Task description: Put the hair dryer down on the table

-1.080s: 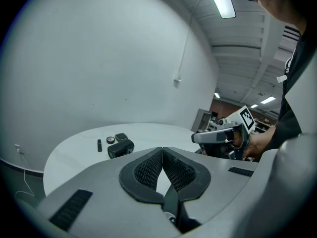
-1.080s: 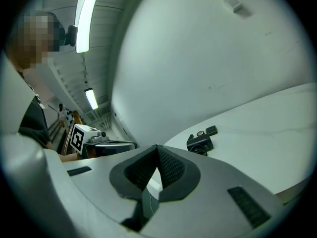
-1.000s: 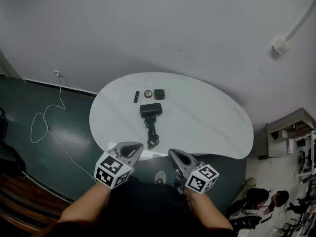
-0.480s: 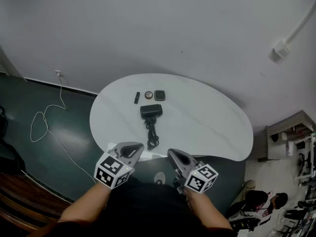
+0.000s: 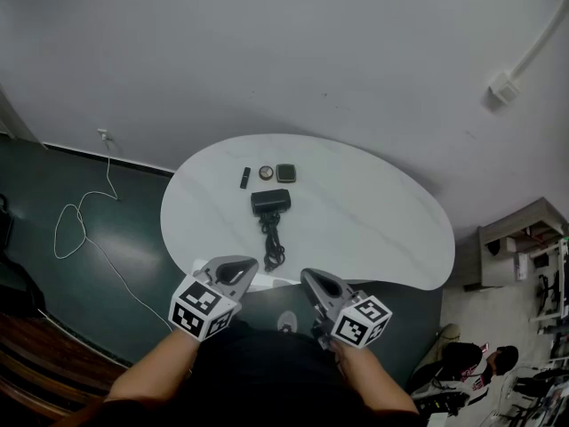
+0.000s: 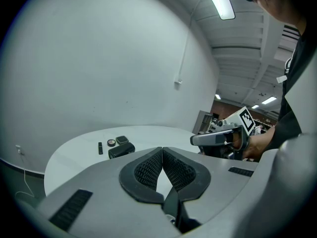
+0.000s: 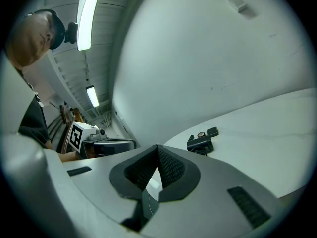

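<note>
Nearest, just off the table's (image 5: 373, 225) near edge: left gripper (image 5: 233, 270) and right gripper (image 5: 314, 280), side by side, both pointing in over the top. Left jaws pressed together at the tips, nothing between; right jaws likewise closed and empty. Farther in, toward the middle: cord (image 5: 273, 241), bunched in a loose coil and running away from the near edge up to the dryer (image 5: 270, 201). Lies flat on the table, well apart from both grippers, held by neither; task judged done already. Just beyond, toward the far edge, a row of three small things: stick (image 5: 244, 176), round case (image 5: 266, 172), square case (image 5: 285, 172), near the dryer but seemingly not touching. Off to the left on the floor, a white cable (image 5: 76, 229). Risks from here, as a judgement: catching the coil with a closed jaw on any reach forward, so dragging the dryer by its cord toward the near edge; nudging the dryer back into the small row and scattering it; regripping for no reason. Best guarded against by keeping both grippers clear of the coil.
</note>
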